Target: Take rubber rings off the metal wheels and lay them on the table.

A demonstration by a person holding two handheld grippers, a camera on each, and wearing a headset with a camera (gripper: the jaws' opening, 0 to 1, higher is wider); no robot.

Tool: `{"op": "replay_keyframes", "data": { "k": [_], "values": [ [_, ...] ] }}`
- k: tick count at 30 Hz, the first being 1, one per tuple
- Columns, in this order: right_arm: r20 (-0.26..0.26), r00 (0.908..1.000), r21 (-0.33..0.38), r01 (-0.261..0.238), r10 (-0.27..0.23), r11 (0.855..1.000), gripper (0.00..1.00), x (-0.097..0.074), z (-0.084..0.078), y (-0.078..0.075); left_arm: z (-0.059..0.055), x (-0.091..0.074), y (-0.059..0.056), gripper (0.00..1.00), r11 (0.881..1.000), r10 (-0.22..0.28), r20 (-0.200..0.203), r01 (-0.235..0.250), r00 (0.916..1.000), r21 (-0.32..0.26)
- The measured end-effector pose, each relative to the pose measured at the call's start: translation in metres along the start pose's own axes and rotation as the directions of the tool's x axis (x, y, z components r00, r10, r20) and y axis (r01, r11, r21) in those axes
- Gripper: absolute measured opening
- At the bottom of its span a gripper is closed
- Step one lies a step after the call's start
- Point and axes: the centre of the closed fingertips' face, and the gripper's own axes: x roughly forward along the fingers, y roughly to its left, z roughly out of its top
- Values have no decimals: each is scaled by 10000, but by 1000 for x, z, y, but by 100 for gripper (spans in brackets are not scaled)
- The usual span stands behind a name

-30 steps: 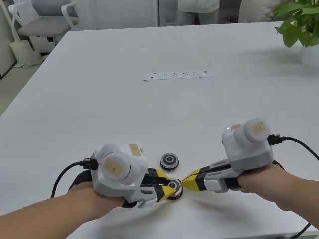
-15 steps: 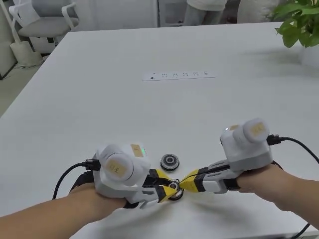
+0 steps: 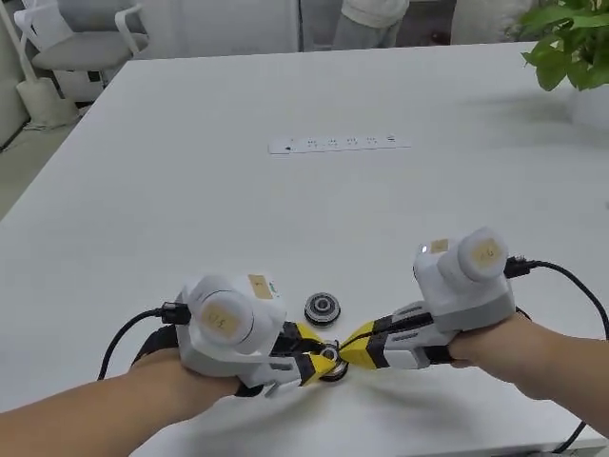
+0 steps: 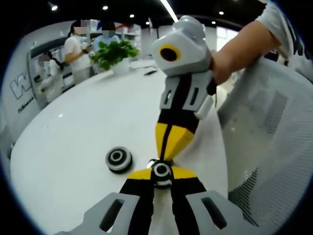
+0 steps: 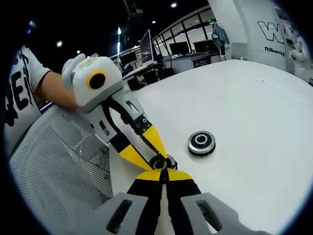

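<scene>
My left gripper (image 3: 320, 364) is shut on a small metal wheel (image 3: 331, 358) and holds it just above the white table (image 3: 314, 219) near its front edge. In the left gripper view the wheel (image 4: 162, 171) sits between the yellow tips. My right gripper (image 3: 348, 348) comes in from the right, jaws shut, its tips pinched on the black rubber ring (image 4: 155, 161) at the wheel's rim. In the right gripper view the right gripper (image 5: 164, 172) meets the held wheel (image 5: 159, 163). A second wheel (image 3: 323, 307) lies flat on the table just behind.
A white power strip (image 3: 331, 144) lies across the middle of the table. A green plant (image 3: 569, 43) stands at the far right corner and a chair (image 3: 86, 43) at the far left. Cables trail from both grippers. People stand beyond the table.
The right gripper has edged left, its tips closing onto the wheel held by the left gripper. The left gripper and the wheel lying on the table have stayed put.
</scene>
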Motion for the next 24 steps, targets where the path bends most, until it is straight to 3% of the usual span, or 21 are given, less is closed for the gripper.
{"op": "replay_keyframes", "data": {
  "k": [3,13,18,24],
  "values": [
    [-168,9998,-542,38,-47,9985,0,0,0,1,0,0,0,12,10000,17,-7,-17,10000,-4],
    [-651,9978,-995,78,-144,9950,0,2,0,0,1,0,0,12,10000,34,-25,-34,10000,-12],
    [-748,9972,-481,39,-75,9988,0,2,0,-1,1,1,0,12,10000,40,-23,-40,10000,-16],
    [-510,9984,322,264,-248,9991,0,1,0,-2,0,1,0,12,10000,61,-26,-61,10000,-41]
  ]
}}
